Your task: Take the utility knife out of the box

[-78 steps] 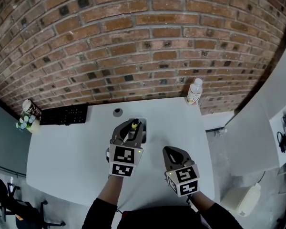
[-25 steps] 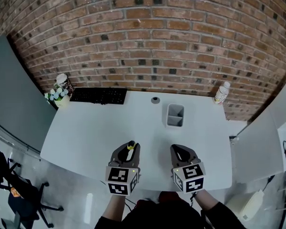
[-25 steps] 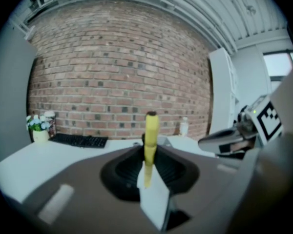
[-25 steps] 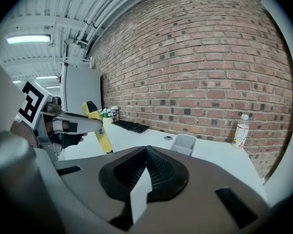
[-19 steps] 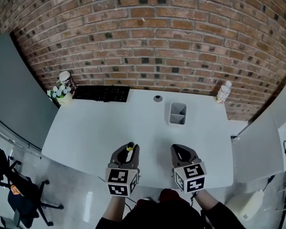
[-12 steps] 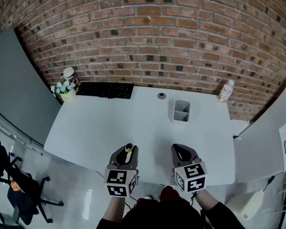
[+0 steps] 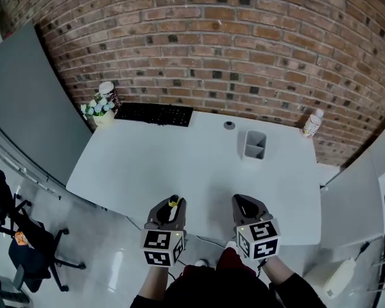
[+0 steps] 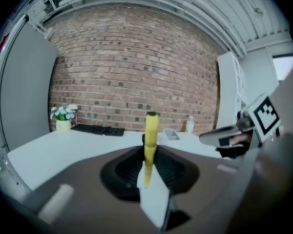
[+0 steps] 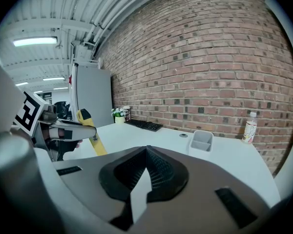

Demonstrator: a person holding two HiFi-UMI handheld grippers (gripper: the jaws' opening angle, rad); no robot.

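Observation:
My left gripper is shut on a yellow utility knife. The knife stands upright between the jaws of my left gripper, its black tip pointing up. The grey two-compartment box stands far off at the table's back right and shows small as the box behind the knife. My right gripper hangs beside the left, shut with nothing in it. In the right gripper view my right gripper has its pads meeting, with the box beyond and the knife at the left.
A white table stands against a brick wall. At its back are a black keyboard, a flower pot, a small round object and a bottle. Both grippers hover by the table's near edge. An office chair stands at the left.
Both grippers have drawn back from the box toward the table's near edge, the knife still in the left one. The table and box have receded in the head view.

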